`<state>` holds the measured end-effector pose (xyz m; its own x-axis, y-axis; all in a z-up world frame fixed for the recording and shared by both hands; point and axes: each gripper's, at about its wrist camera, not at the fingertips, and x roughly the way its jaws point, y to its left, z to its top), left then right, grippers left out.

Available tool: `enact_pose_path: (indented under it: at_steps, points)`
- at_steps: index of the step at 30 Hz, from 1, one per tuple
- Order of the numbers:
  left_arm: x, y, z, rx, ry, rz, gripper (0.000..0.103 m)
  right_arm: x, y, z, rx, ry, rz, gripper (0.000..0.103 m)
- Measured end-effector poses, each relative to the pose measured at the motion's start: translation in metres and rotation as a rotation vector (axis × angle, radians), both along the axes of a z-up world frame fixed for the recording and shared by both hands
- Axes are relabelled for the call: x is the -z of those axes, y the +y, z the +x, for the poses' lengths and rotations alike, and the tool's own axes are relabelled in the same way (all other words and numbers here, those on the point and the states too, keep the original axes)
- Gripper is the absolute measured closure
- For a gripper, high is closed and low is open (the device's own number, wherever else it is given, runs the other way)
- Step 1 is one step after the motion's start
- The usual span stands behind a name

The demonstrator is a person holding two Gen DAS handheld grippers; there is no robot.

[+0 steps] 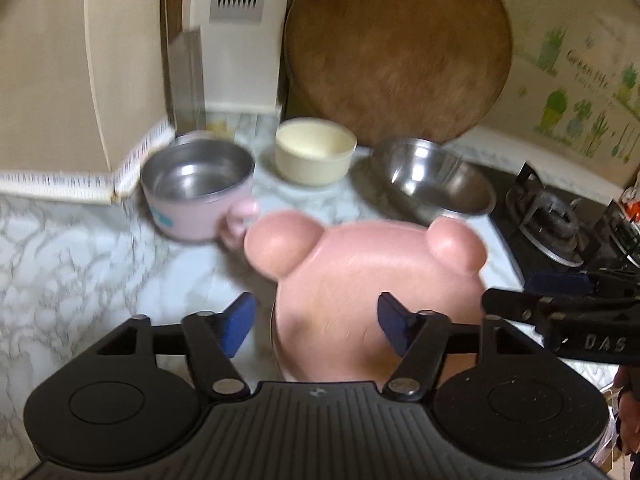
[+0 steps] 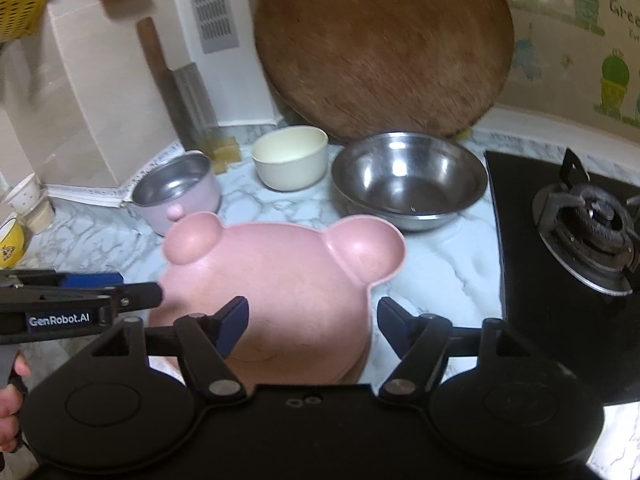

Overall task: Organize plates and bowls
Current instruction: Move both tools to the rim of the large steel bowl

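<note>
Left wrist view: pink bear-shaped plate (image 1: 360,280) at centre, lying on the marble counter (image 1: 80,272), ears toward 12 o'clock. Possibly stacked on something, a metal edge glimpsed at its 9 o'clock side, but too blurred to say. Beyond it, from 10 to 2 o'clock: pink-sided steel cup (image 1: 198,190), cream bowl (image 1: 314,154), steel bowl (image 1: 434,180). Round wooden board (image 1: 396,48) leaning at 12 o'clock, gas burner (image 1: 556,216) at 3 o'clock.

Risks, as judged: plate sitting near the counter's front, so a stray nudge from either tool could slide it off. A careless sweep toward 10 o'clock could clip the cup's handle. Two tools crowded over one plate could also knock together.

Left gripper (image 1: 316,330): jaws standing wide, nothing clamped, blue pads clear of the plate below. Right gripper (image 2: 314,330): likewise spread wide, holding nothing, plate (image 2: 280,280) beneath and between the pads without contact. Seen from the right wrist view, the left tool enters at 9 o'clock, tip just beside the plate's ear.
</note>
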<state>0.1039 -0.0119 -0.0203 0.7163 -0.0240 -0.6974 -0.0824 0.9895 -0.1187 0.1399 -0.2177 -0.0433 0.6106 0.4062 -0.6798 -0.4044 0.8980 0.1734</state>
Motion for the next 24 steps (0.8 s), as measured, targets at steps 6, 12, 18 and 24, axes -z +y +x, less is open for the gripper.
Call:
enact_pose_path:
  at_steps: [6,12,18,24]
  points:
    - [-0.018,-0.004,0.001,0.056,-0.030,-0.002,0.031,-0.019,0.008,-0.008,0.016,-0.045,-0.009,0.016]
    - [-0.031,-0.001,0.005,0.085,-0.050,-0.020,0.027,-0.037,0.012,-0.013,0.062,-0.083,-0.037,0.000]
    - [-0.045,0.000,0.022,0.114,-0.023,-0.027,0.025,-0.054,0.013,-0.009,0.113,-0.091,-0.083,0.000]
    - [-0.053,-0.006,0.052,0.102,-0.016,-0.029,0.025,-0.065,0.002,0.013,0.143,-0.096,-0.124,0.000]
